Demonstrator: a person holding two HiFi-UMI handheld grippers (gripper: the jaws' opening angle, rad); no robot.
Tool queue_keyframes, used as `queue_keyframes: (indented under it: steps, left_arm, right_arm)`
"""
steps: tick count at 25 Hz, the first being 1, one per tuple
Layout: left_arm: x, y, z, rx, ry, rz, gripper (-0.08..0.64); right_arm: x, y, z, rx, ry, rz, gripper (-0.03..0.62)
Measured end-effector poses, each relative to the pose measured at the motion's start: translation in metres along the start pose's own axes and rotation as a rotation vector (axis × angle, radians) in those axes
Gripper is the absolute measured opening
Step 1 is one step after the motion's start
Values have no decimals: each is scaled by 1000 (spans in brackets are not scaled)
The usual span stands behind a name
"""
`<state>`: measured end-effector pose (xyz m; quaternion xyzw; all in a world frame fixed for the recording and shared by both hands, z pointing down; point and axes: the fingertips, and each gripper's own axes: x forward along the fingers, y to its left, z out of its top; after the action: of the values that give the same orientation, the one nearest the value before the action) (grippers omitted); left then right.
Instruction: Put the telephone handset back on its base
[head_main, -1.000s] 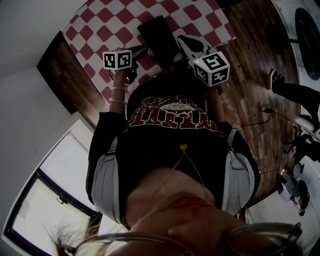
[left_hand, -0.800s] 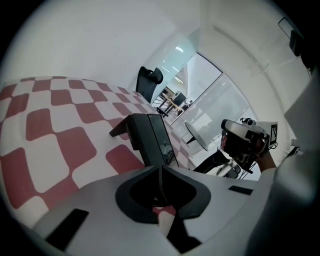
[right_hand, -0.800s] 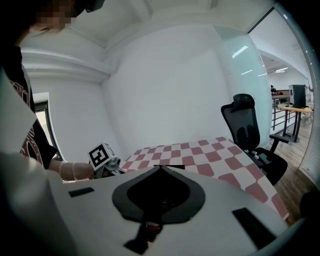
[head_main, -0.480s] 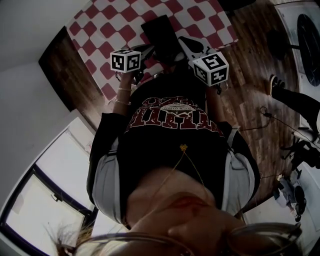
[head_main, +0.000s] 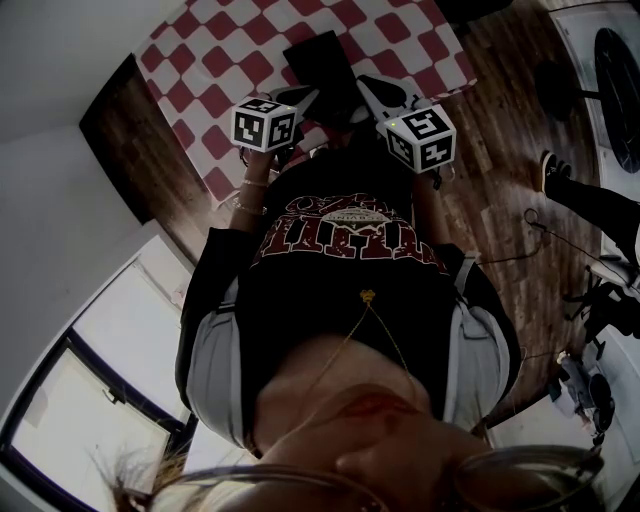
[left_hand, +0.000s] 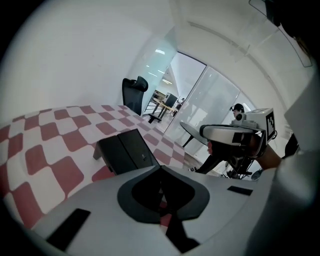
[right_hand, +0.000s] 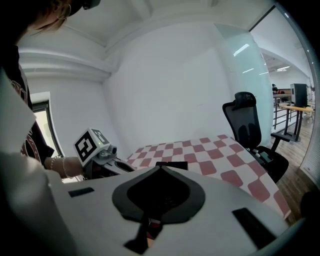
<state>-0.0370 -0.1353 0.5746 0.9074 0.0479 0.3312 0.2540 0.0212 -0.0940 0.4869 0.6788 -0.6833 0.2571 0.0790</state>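
The bench (head_main: 215, 70), covered in red-and-white checks, is bare along its left edge, so there is free room on that side. The left tool (left_hand: 160, 168) is held just off the near edge with its jaws closed tip to tip and nothing between them. It points across the cloth at the black telephone (left_hand: 125, 150), probably lined up for a reach.

The telephone sits towards the middle of the bench, close to the near edge and between the lines of the two tools. It reads as one dark wedge-shaped block. I cannot tell whether its handset is seated on the base or lying apart.

The right tool (right_hand: 161, 168) is also closed and empty. It is held level beside the other, with its tip near the telephone's right side. Judging by this, neither tool has taken hold, and the jaws must part before any grasp.

Past the right edge there is open wooden floor (head_main: 500, 120). An office chair (right_hand: 247, 125) stands well apart beyond a far corner, out of the way.
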Motion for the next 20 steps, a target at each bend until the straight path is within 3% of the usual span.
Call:
queue_keyframes:
  steps: [12,20]
  left_arm:
    - [-19,-35,50,124,-98,-4,11]
    - [-33,-43,73,234,-141,69,11]
  right_arm:
    - [0,6,15,-18,-27,14,20]
    - [2,12,26,-33,-46,25,20]
